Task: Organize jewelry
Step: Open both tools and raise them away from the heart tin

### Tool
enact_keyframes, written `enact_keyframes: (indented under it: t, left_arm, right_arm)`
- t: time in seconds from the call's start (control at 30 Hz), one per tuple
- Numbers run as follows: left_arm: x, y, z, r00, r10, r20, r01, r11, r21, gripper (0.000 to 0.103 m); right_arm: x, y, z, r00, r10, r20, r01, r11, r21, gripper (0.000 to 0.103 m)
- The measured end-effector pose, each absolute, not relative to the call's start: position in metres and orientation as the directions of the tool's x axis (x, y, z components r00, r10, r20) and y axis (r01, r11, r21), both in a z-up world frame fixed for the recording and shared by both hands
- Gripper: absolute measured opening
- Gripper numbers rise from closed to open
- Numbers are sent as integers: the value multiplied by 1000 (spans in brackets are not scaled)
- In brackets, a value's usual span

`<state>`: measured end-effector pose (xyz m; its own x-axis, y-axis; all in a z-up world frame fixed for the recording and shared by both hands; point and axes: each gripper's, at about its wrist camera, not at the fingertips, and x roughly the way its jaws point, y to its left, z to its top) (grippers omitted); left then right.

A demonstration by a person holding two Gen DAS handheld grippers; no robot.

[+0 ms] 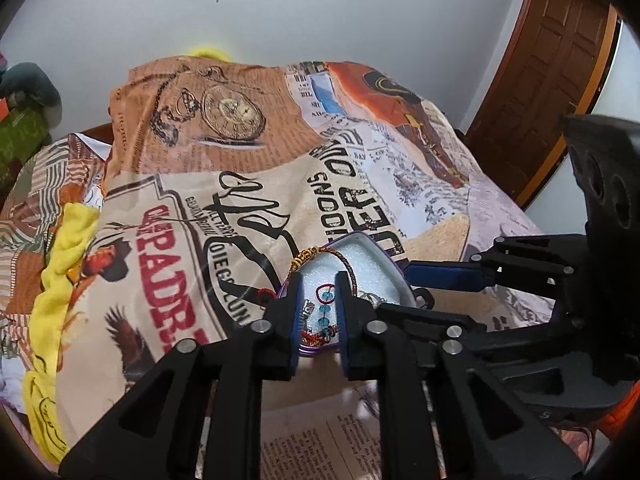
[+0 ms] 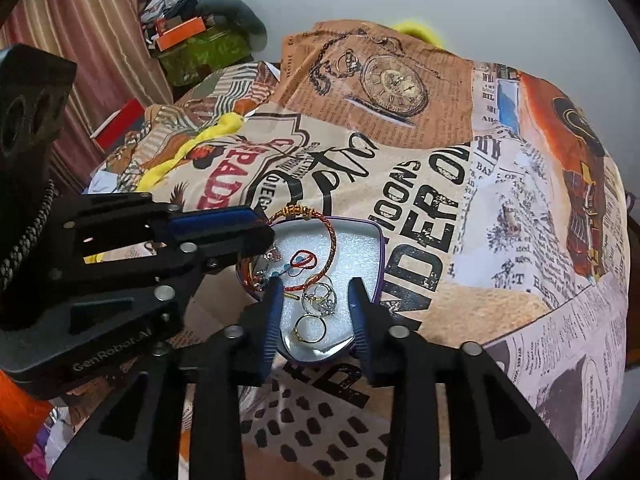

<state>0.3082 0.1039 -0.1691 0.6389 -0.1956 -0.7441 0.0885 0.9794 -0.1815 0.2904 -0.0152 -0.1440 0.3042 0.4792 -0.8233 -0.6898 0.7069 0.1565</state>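
A small purple-rimmed jewelry tin [image 2: 378, 240] with white foam lining sits on the printed bedspread. It holds a red-gold braided bangle [image 2: 330, 236], a red cord bracelet with blue beads [image 2: 304, 260], silver rings [image 2: 320, 298] and a gold ring [image 2: 310, 328]. My right gripper [image 2: 314, 286] is open, its fingers either side of the rings at the tin's near end. My left gripper [image 1: 318, 280] is open over the tin [image 1: 394, 268], straddling the blue beads [image 1: 326, 292]; the bangle [image 1: 320, 254] arches behind it. The left gripper's fingers also show in the right wrist view [image 2: 224, 226], at the tin's left rim.
The bedspread [image 2: 440, 184] has newspaper and pocket-watch prints, with a yellow cloth [image 1: 68, 248] along its left side. A wooden door [image 1: 560, 60] stands at the right, a striped curtain [image 2: 80, 20] and piled clutter [image 2: 200, 36] at the left. The white wall is behind.
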Motion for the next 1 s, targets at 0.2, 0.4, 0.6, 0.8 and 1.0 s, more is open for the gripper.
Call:
enact_keyframes:
  t: [0.2, 0.4, 0.6, 0.8, 1.0]
  left_arm:
    - [292, 111, -144, 675, -175, -717, 66, 982, -177, 21]
    - [259, 111, -99, 747, -148, -649, 61, 986, -154, 21]
    - [204, 100, -35, 851, -125, -511, 78, 990, -113, 21]
    - [124, 82, 24, 953, -92, -290, 75, 995, -72, 40]
    - [54, 67, 48, 992, -40, -122, 34, 998, -57, 55]
  right_arm:
    - [279, -24, -122, 352, 486, -800, -678, 721, 140, 33]
    - [250, -40, -75, 451, 519, -726, -674, 731, 104, 33]
    - [205, -61, -10, 587, 563, -582, -660, 749, 59, 33]
    - [142, -90, 51, 708, 602, -370, -636, 771, 36, 33]
    - [76, -114, 82, 789, 590, -172, -595, 803, 27, 37]
